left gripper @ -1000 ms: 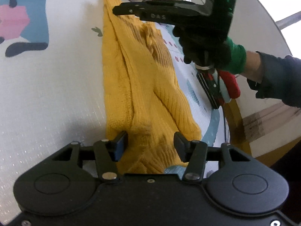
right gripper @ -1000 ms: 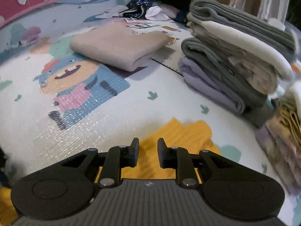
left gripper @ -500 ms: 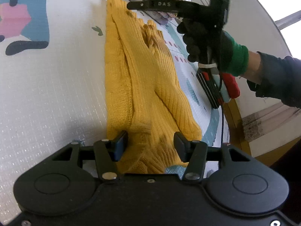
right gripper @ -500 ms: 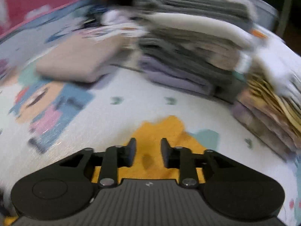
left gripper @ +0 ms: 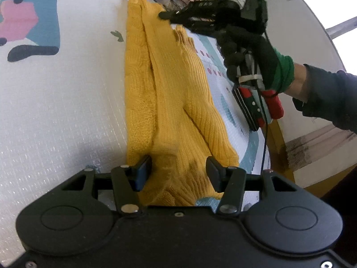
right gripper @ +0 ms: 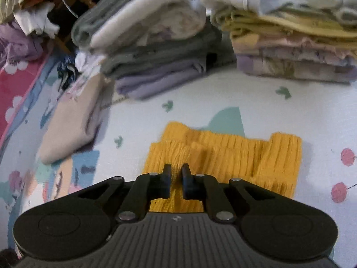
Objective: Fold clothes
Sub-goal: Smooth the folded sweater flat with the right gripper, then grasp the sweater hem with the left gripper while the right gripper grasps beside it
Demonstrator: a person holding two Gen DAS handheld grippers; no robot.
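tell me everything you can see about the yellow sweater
The yellow sweater is a mustard ribbed knit, folded lengthwise into a long narrow strip with overlapping layers, lying flat on the white patterned play mat. The left gripper is open, its fingers straddling the near end. At the far end the right gripper is nearly closed over the ribbed edge; whether it pinches the knit is unclear.

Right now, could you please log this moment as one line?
yellow sweater: narrow strip, flat | left gripper: open, near end | right gripper: nearly closed, far end

Black right gripper, black glove with green cuff, dark sleeve.
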